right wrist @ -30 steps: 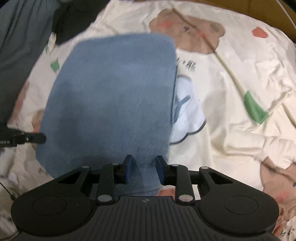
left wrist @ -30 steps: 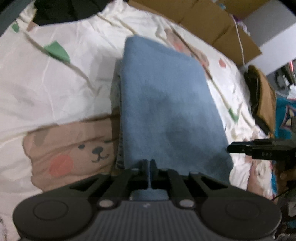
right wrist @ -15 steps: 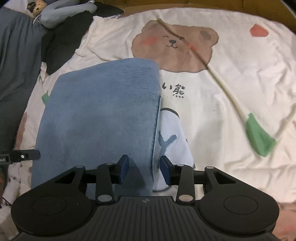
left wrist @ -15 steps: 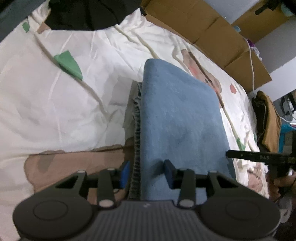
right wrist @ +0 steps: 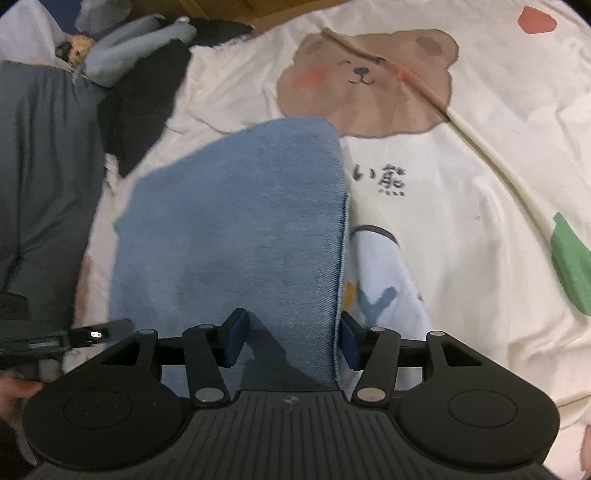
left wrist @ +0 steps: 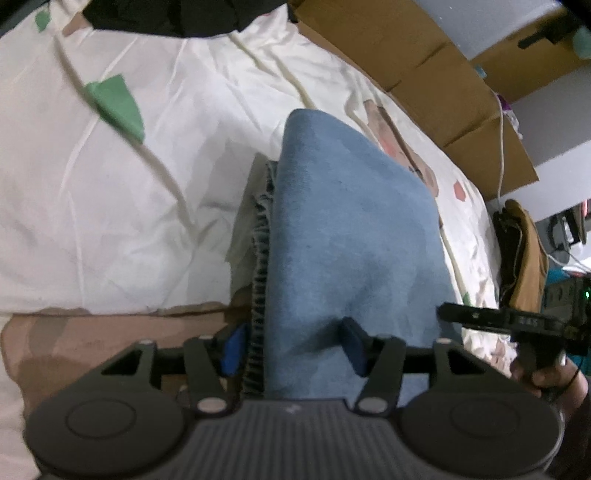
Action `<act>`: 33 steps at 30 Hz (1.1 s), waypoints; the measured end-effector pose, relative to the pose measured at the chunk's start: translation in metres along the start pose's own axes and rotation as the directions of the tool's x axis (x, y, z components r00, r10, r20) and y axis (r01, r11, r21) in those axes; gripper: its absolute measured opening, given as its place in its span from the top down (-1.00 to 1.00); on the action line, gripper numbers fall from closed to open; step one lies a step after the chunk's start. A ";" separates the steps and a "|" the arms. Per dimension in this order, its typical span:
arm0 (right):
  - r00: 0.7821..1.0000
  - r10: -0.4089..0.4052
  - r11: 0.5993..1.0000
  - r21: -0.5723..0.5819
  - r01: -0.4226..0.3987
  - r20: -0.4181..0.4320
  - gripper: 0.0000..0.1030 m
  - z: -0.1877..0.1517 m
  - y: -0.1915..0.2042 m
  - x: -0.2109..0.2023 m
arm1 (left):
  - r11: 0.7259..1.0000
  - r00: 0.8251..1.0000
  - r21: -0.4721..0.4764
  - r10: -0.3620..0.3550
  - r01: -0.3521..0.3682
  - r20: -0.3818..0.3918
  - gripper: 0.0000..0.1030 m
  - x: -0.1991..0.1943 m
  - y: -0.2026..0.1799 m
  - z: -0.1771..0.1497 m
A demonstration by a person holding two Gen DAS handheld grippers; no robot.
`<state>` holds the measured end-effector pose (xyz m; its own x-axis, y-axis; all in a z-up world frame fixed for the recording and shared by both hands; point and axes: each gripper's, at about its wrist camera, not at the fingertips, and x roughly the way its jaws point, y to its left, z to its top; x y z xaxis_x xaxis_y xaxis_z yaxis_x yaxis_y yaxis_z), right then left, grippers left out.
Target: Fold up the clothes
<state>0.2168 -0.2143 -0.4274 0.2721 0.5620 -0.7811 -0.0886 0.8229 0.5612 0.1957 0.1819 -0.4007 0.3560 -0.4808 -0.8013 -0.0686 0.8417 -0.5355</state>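
1. Left wrist view: my left claw (left wrist: pixel 293 349) is down over the near end of the folded blue garment (left wrist: pixel 354 251). The jaws are opening, with the garment's gathered left edge between them. The pads (left wrist: pixel 232 349) look clear of the cloth, so the grip is let go. The garment's near end is hidden under my claw body.
2. Same view: one blue garment lies on the cream bedsheet (left wrist: pixel 110 206), at the middle of the frame. One green patch (left wrist: pixel 116 105) is printed on the sheet. The brown bear print at bottom left is cut off by the claw.
3. Same view: the dark clothing (left wrist: pixel 162 16) at the top is cropped and I can't tell what it is. The cardboard boxes (left wrist: pixel 436 81) past the bed number at least two; the edges are blurry. A brown item (left wrist: pixel 528 254) at right is unclear.
4. Same view: the right claw (left wrist: pixel 495 319) pokes in from the right edge, only its tip and part of a hand visible.
5. Right wrist view: my right claw (right wrist: pixel 293 341) straddles the blue garment's (right wrist: pixel 236 236) right edge. The jaws are opening, cloth lies between them, and the pads (right wrist: pixel 349 343) are not squeezing it.
6. Same view: one full bear print (right wrist: pixel 369 81) on the bedsheet (right wrist: pixel 480 258), plus a pale blue print partly under the garment. Grey cloth (right wrist: pixel 40 177) at left is cropped. The left claw's tip (right wrist: pixel 98 334) enters at the left edge.
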 end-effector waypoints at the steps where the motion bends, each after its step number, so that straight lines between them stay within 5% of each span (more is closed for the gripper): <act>1: 1.000 0.004 1.000 0.005 -0.004 0.002 -0.07 0.000 0.000 0.000 | 1.000 1.000 -0.002 -0.006 0.006 -0.001 -0.16 0.001 0.001 0.000; 8: 0.999 0.034 0.998 0.048 -0.033 -0.018 -0.10 0.003 -0.011 0.018 | 1.000 1.000 -0.011 -0.029 0.029 -0.009 -0.16 0.005 0.005 0.000; 12: 0.999 0.035 0.998 0.050 -0.033 -0.025 0.51 0.007 -0.007 0.008 | 1.000 0.999 -0.006 -0.029 0.028 -0.020 -0.16 0.007 0.005 0.000; 14: 0.999 0.021 1.000 0.004 -0.021 -0.031 0.58 0.010 0.005 -0.001 | 1.000 0.999 0.001 -0.030 0.030 -0.022 -0.16 0.008 0.006 0.000; 33: 0.987 -0.103 0.987 -0.135 0.086 -0.123 0.63 0.037 0.018 -0.055 | 0.994 0.995 -0.040 -0.098 0.097 -0.015 -0.12 0.035 -0.030 -0.017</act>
<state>0.2352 -0.2332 -0.3643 0.1594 0.4799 -0.8627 -0.1936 0.8721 0.4494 0.1941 0.1351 -0.4171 0.3466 -0.5648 -0.7489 -0.0704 0.7805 -0.6212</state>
